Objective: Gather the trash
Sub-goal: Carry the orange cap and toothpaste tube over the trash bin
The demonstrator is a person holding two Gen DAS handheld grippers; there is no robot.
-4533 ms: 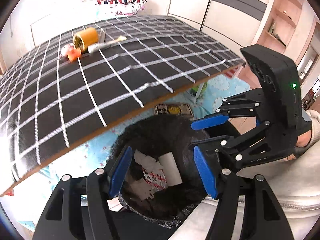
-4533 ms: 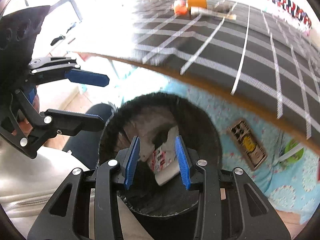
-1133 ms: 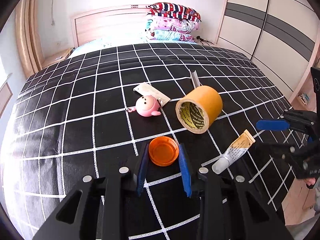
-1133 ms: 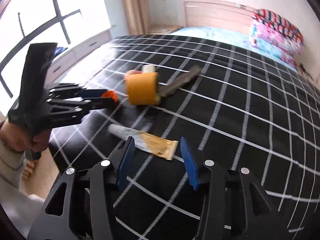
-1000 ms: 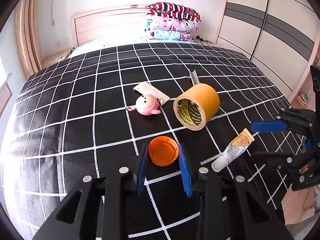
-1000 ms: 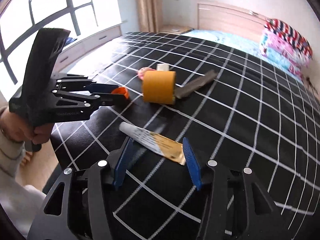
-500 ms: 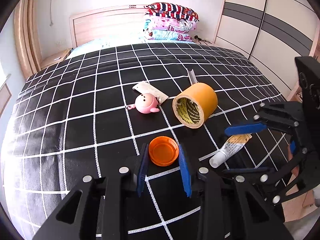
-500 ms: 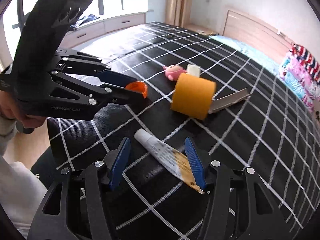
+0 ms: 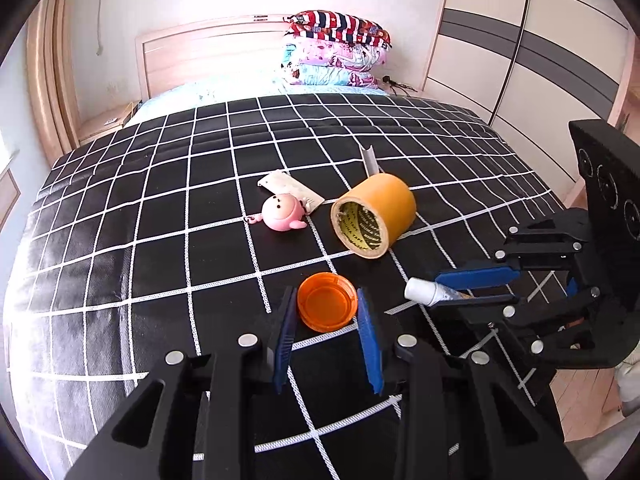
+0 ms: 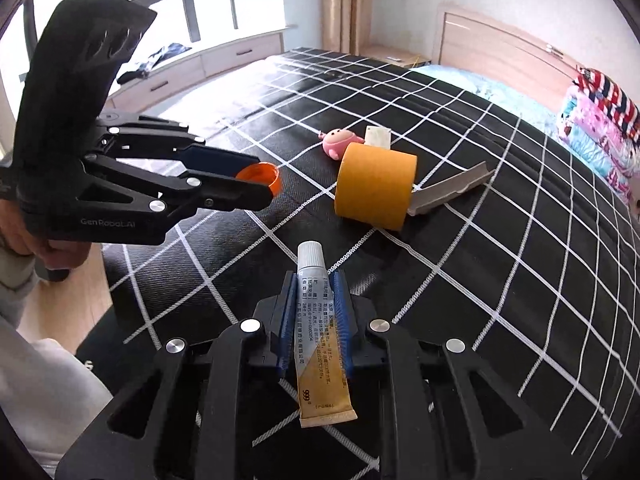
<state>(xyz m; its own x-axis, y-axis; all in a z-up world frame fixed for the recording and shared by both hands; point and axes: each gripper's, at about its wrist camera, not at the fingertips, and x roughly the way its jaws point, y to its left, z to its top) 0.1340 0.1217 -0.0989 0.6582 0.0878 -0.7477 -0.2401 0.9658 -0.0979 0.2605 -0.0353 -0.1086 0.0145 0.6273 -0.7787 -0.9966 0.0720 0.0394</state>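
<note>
An orange plastic cap (image 9: 326, 304) sits low over the black checked bed cover (image 9: 160, 240), and my left gripper (image 9: 324, 296) is shut on it. The right wrist view shows that same cap (image 10: 262, 172) between the left gripper's (image 10: 266, 180) blue pads. A white and gold ointment tube (image 10: 318, 320) lies lengthwise between the pads of my right gripper (image 10: 315, 280), nozzle pointing away. The right jaws are closing and the pads press on the tube's sides. From the left wrist view, the tube (image 9: 420, 291) pokes out of the right gripper (image 9: 440, 294).
A roll of tan tape (image 9: 374, 216) lies on its side mid-bed, with a pink toy (image 9: 284, 212), a white card (image 9: 290, 186) and a grey strip (image 9: 370, 160) close by. Pillows (image 9: 336, 52) are stacked at the headboard. The bed's near edge drops to the floor.
The right gripper swung in over the tube and its jaws went from wide apart to tight against the tube. The left gripper stayed put with the orange cap.
</note>
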